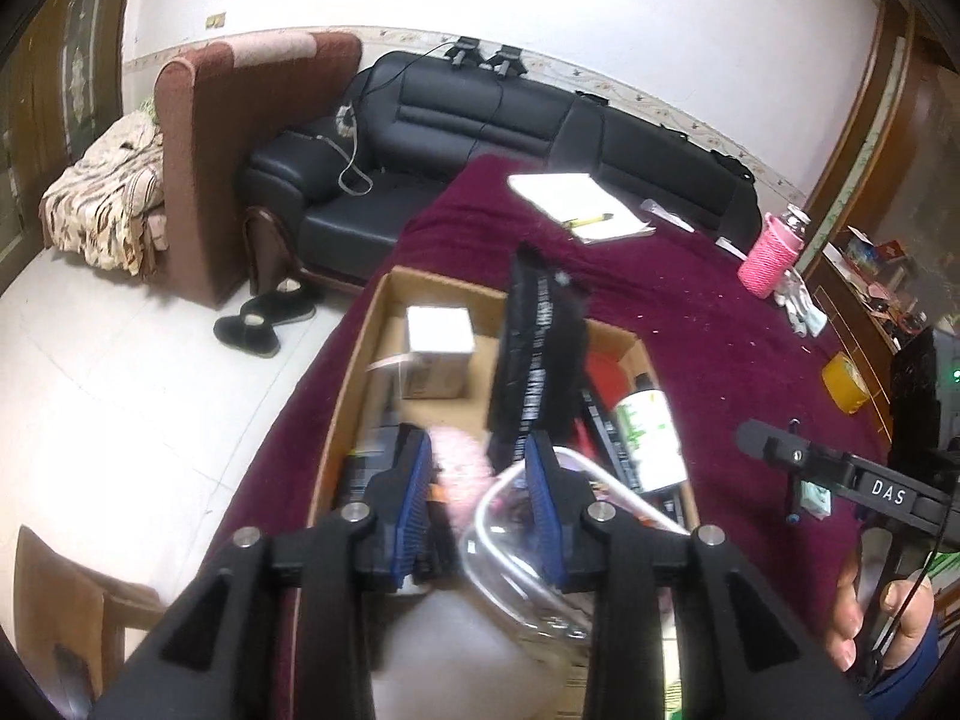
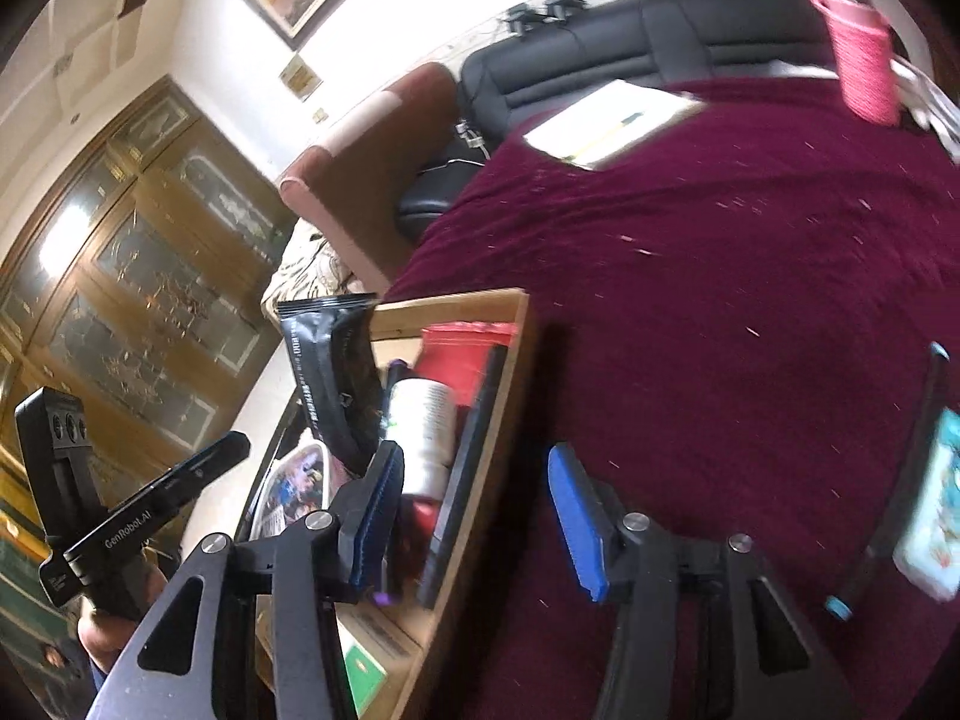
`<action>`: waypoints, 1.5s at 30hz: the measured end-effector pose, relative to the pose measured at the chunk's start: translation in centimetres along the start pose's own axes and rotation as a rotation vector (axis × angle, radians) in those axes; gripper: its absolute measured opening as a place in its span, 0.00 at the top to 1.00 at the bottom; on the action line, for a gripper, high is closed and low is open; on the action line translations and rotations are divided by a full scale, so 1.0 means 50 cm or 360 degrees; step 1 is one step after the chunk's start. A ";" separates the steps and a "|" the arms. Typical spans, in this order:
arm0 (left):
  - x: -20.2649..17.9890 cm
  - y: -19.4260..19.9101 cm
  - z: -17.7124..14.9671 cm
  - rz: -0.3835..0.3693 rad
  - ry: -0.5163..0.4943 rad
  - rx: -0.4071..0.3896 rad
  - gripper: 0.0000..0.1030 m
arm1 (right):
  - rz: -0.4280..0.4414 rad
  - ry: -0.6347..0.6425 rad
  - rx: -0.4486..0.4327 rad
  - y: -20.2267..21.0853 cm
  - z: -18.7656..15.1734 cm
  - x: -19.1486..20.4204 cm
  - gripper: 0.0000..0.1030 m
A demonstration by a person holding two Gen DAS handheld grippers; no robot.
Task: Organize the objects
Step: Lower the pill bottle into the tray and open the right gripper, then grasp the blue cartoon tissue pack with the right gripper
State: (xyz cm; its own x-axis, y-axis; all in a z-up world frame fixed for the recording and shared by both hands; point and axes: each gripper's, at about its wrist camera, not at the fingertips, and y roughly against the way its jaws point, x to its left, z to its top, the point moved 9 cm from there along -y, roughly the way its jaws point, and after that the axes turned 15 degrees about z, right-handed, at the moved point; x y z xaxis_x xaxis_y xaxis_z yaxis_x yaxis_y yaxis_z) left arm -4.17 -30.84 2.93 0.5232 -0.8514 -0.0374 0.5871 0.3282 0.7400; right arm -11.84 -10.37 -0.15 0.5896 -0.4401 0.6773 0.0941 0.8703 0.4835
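Observation:
An open cardboard box sits on the maroon tablecloth. It holds a small white box, a black pouch standing blurred on end, a white bottle with a green label, a red pack and a clear container. My left gripper hovers over the box's near end, pads apart, with something pink and fuzzy lying below the gap. My right gripper is open and straddles the box's right wall, gripping nothing.
On the cloth beyond the box lie a notepad with a yellow pen, a pink knitted bottle sleeve and a yellow tape roll. A teal-cased flat object lies at the right. A black sofa stands behind the table.

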 end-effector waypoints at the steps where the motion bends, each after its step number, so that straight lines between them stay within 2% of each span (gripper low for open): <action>1: -0.007 0.006 -0.001 0.0000 -0.0013 -0.0007 0.68 | -0.0005 -0.0014 -0.0009 0.015 -0.003 -0.008 0.46; 6: -0.050 0.027 0.003 -0.0014 -0.0071 -0.0024 0.68 | -0.0033 -0.0060 -0.0080 0.108 -0.012 -0.051 0.46; 8: -0.075 0.038 0.002 -0.0039 -0.0102 -0.0032 0.68 | -0.0092 -0.0079 -0.0154 0.171 -0.007 -0.084 0.46; 12: -0.154 0.057 -0.007 -0.0085 -0.0212 -0.0052 0.63 | -0.0213 -0.0156 -0.0325 0.281 0.002 -0.163 0.40; 16: -0.279 0.054 -0.031 -0.0163 -0.0354 -0.0023 0.62 | -0.0286 -0.0257 -0.0455 0.349 0.002 -0.242 0.37; 20: -0.415 0.035 -0.073 -0.0235 -0.0501 0.0039 0.62 | -0.0313 -0.0315 -0.0493 0.374 0.003 -0.291 0.37; 23: -0.528 0.009 -0.113 -0.0279 -0.0658 0.0093 0.62 | -0.0277 -0.0332 -0.0524 0.389 0.012 -0.292 0.37; 28: -0.659 -0.052 -0.151 -0.0267 -0.0838 0.0184 0.62 | -0.0258 -0.0347 -0.0567 0.396 0.017 -0.288 0.37; 34: -0.714 -0.109 -0.159 -0.0184 -0.0933 0.0214 0.62 | -0.0232 -0.0373 -0.0556 0.394 0.012 -0.291 0.37; 38: -0.743 -0.125 -0.142 -0.0220 -0.0918 0.0213 0.62 | -0.0262 -0.0373 -0.0562 0.396 0.010 -0.296 0.37; 42: -0.772 -0.139 -0.158 -0.0287 -0.0929 0.0262 0.63 | -0.0286 -0.0389 -0.0539 0.389 0.005 -0.307 0.37; 45: -0.769 -0.139 -0.173 -0.0239 -0.1003 0.0174 0.66 | -0.0313 -0.0387 -0.0525 0.388 0.003 -0.313 0.37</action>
State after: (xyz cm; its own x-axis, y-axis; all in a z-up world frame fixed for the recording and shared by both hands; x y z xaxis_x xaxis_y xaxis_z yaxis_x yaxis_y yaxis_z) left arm -23.03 3.14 -6.59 -0.0415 -0.9722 0.2303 0.5418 0.1717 0.8227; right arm -19.38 13.35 -1.28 0.3334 -0.6089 0.7198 0.4590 0.7717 0.4402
